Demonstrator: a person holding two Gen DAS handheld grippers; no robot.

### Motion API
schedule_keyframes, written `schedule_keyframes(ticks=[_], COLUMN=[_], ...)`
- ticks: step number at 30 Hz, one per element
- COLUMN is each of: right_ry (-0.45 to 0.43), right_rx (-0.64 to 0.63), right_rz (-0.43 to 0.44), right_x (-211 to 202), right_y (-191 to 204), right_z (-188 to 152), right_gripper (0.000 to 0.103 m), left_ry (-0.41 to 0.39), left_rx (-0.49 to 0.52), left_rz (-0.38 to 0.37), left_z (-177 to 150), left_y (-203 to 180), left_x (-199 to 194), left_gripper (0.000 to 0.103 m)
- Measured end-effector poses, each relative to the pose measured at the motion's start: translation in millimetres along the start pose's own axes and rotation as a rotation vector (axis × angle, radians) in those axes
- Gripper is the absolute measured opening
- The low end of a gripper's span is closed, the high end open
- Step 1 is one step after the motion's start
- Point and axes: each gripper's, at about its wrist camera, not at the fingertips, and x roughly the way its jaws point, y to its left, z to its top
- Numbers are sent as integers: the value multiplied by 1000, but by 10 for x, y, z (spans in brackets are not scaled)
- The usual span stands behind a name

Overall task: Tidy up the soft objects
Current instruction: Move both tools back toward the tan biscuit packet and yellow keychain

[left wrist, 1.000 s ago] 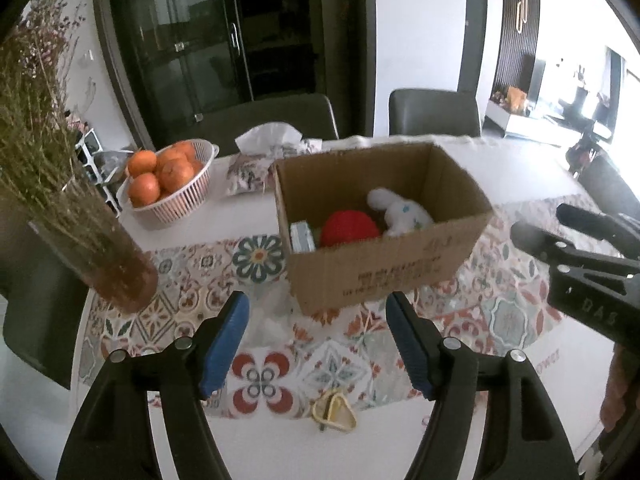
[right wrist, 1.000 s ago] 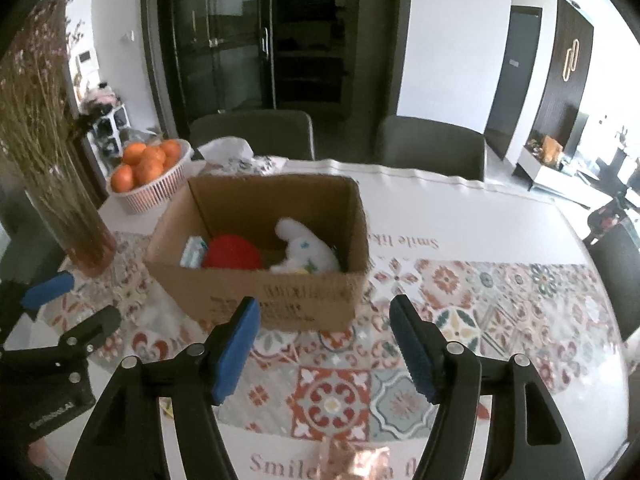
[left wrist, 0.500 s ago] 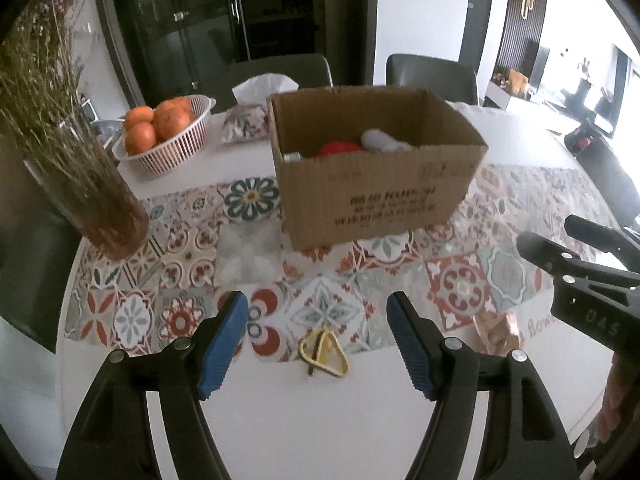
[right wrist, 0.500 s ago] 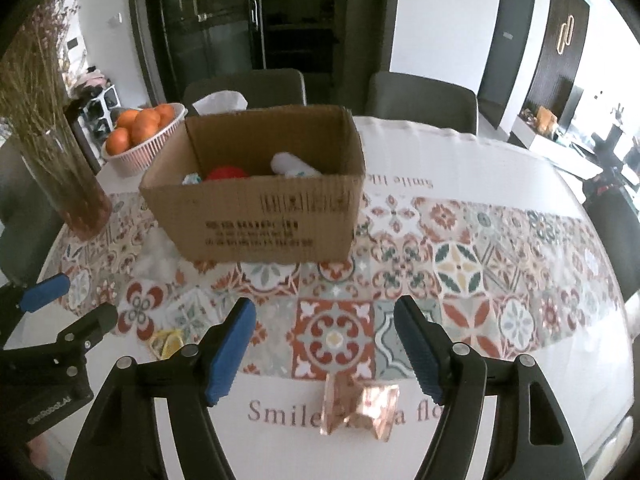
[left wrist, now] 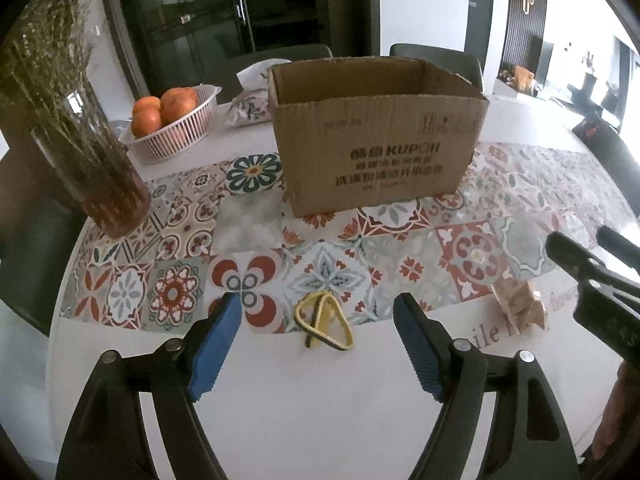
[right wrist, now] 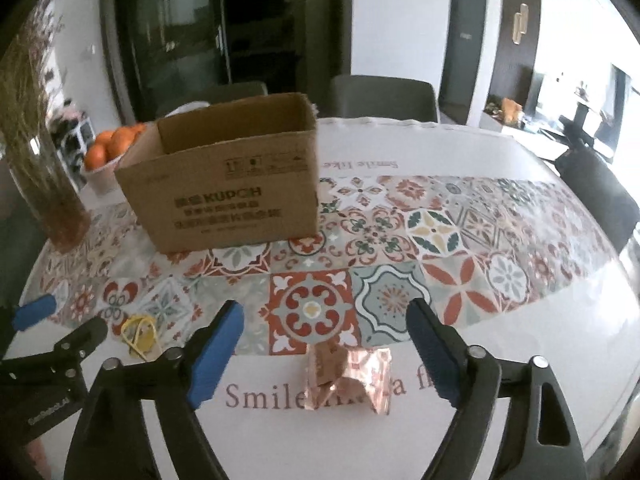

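Note:
An open cardboard box [left wrist: 376,136] stands on the patterned table runner; it also shows in the right wrist view [right wrist: 228,184]. Its contents are hidden by the near wall. A yellow and black elastic band [left wrist: 322,322] lies on the table between the open jaws of my left gripper [left wrist: 318,332]; it shows in the right wrist view [right wrist: 140,334] too. A crumpled pinkish-copper soft piece [right wrist: 350,376] lies between the open jaws of my right gripper [right wrist: 324,344] and shows in the left wrist view [left wrist: 520,306].
A glass vase with dried flowers [left wrist: 92,160] stands at the left. A white basket of oranges [left wrist: 172,120] and a tissue pack [left wrist: 252,104] sit behind it. Dark chairs [right wrist: 384,96] line the far table edge. The table edge runs near both grippers.
Both grippers have dropped lower and pulled back from the box. The box contents have gone out of sight. The band and the copper piece now sit between the jaws.

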Motion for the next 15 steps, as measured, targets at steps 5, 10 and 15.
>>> schedule_keyframes(ticks=[5, 10, 15], right_ry=[-5, -37, -62], right_rx=[17, 66, 101], right_rz=[-6, -12, -9], right_x=[72, 78, 67], right_y=[-55, -135, -183], right_z=[-260, -502, -678], right_gripper=[86, 86, 87], left_ry=[-71, -159, -206], left_rx=[13, 23, 0], left_rz=[28, 62, 66], left_z=[-175, -371, -492], left_y=[-70, -130, -143], left_x=[-8, -56, -66], left_gripper=[78, 78, 78])
